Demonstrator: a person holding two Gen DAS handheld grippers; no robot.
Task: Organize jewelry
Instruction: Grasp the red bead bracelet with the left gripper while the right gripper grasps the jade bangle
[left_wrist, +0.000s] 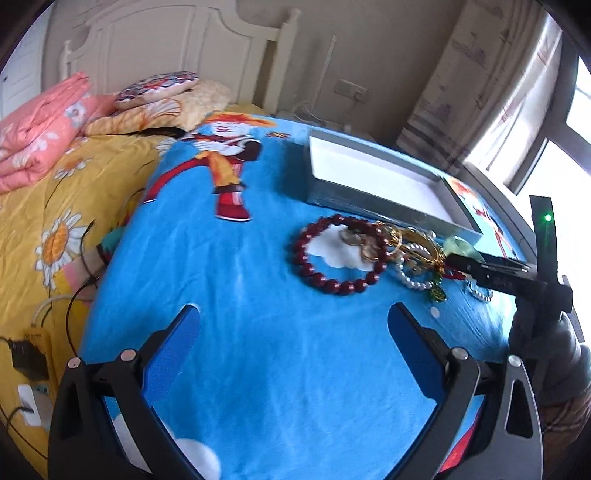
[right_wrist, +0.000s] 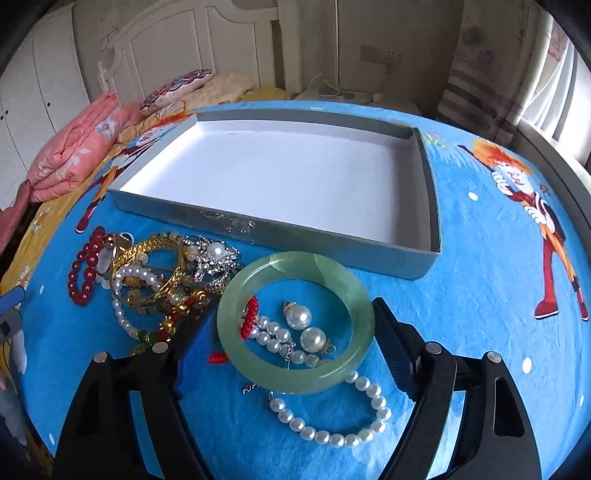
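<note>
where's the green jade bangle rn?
Right wrist view: the green jade bangle lies on the blue blanket between the right hand-held gripper's open fingers, just in front of the empty grey box, encircling two pearl earrings.

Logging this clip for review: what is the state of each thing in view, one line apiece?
Grey box: open, no lid on it, nothing inside.
Green bangle: lying flat on the blue blanket, between the right tool's fingers, pads not pressing on it.
Right tool: open.
Left tool: open, nothing between its fingers.
Red bead bracelet: flat on the blanket, outside the box.
Pearl bracelet: on the blanket, partly under the bangle.
</note>
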